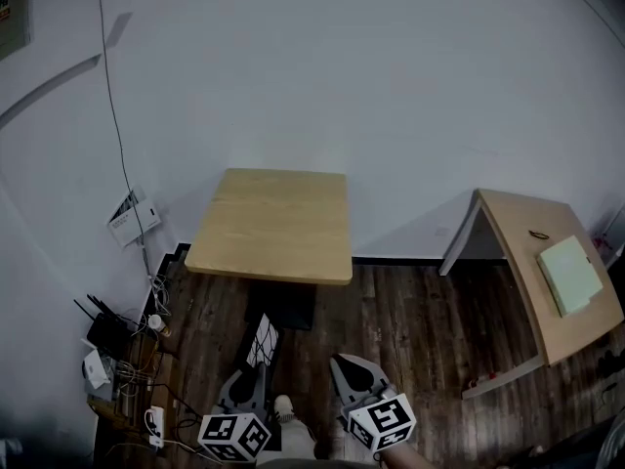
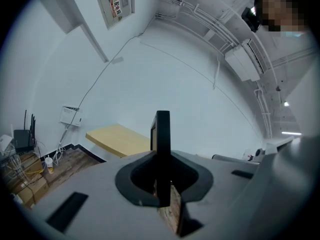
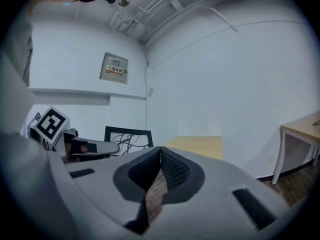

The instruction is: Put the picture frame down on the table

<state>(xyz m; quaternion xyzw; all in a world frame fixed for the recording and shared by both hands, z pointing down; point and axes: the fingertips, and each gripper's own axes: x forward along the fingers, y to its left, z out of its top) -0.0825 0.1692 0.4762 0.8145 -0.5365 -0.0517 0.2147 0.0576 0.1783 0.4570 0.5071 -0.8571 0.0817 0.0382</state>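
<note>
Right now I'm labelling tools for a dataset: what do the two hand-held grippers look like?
Both the left hand-held gripper and the right hand-held gripper have pale grey shells with black inner linings; the right one's pads are ribbed. Each carries a white cube printed with black square markers.

The left gripper [image 1: 251,371] and right gripper [image 1: 350,367] share one build: broad pale-grey plastic shells with dark rectangular slots, curving into black jaw linings. The right one's pads [image 3: 172,171] have a fine cross-hatched texture. At the near ends, the left cube [image 1: 234,437] and right cube [image 1: 382,423] are white with black square markers.
</note>
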